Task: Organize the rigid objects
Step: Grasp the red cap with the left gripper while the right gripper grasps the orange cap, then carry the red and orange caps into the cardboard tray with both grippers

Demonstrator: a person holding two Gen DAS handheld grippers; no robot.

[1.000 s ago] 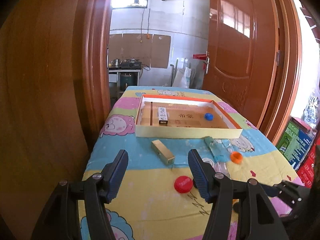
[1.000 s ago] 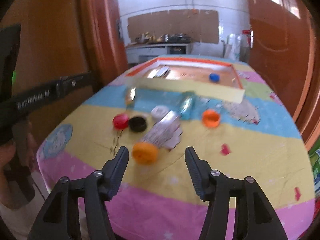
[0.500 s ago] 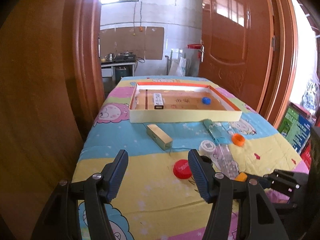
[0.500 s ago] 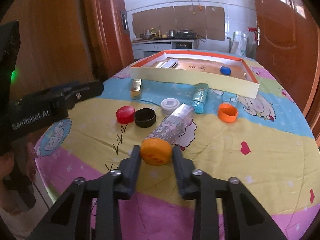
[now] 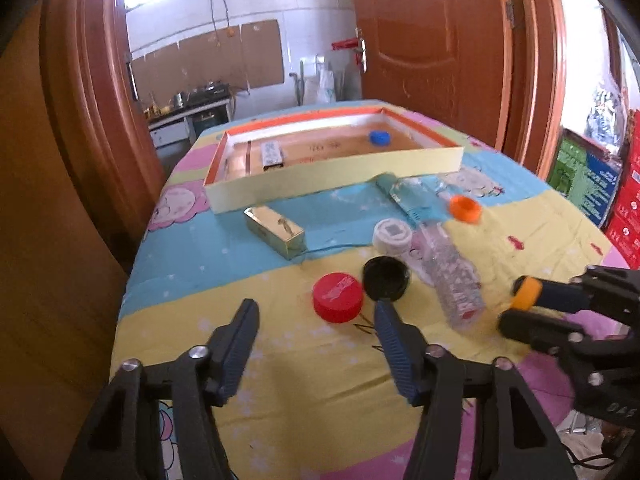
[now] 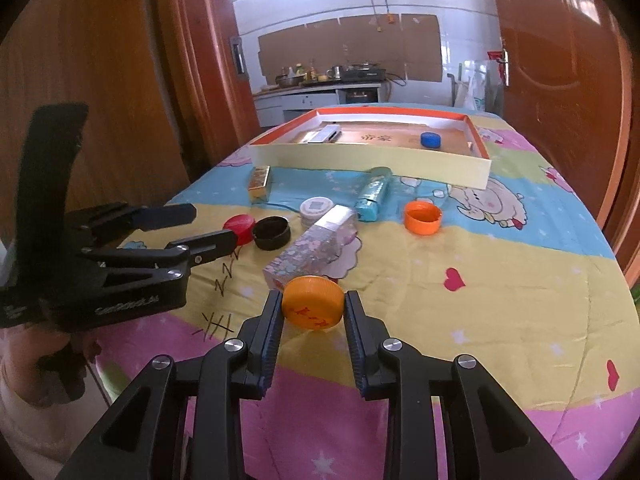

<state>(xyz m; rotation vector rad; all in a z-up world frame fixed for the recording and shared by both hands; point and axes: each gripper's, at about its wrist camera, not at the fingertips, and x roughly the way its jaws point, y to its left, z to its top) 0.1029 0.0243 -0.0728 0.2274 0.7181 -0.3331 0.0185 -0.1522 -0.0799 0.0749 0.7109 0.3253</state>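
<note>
My right gripper is shut on a flat orange lid, held just above the cloth near the table's front edge. The same lid shows at the right of the left wrist view. My left gripper is low over the cloth with its jaws closing. A red cap lies just beyond its fingertips, untouched. A black cap sits beside the red one. The cream tray with an orange rim holds a blue cap and a white box.
Loose on the cartoon-print cloth lie a gold box, a white cap, a glittery clear box, a teal tube and an orange cup-shaped cap. Wooden doors flank the table. A person's hand holds the left gripper.
My right gripper closed on the orange lid and keeps hold of it. My left gripper sank and rolled towards the red cap, and its jaws have narrowed.
</note>
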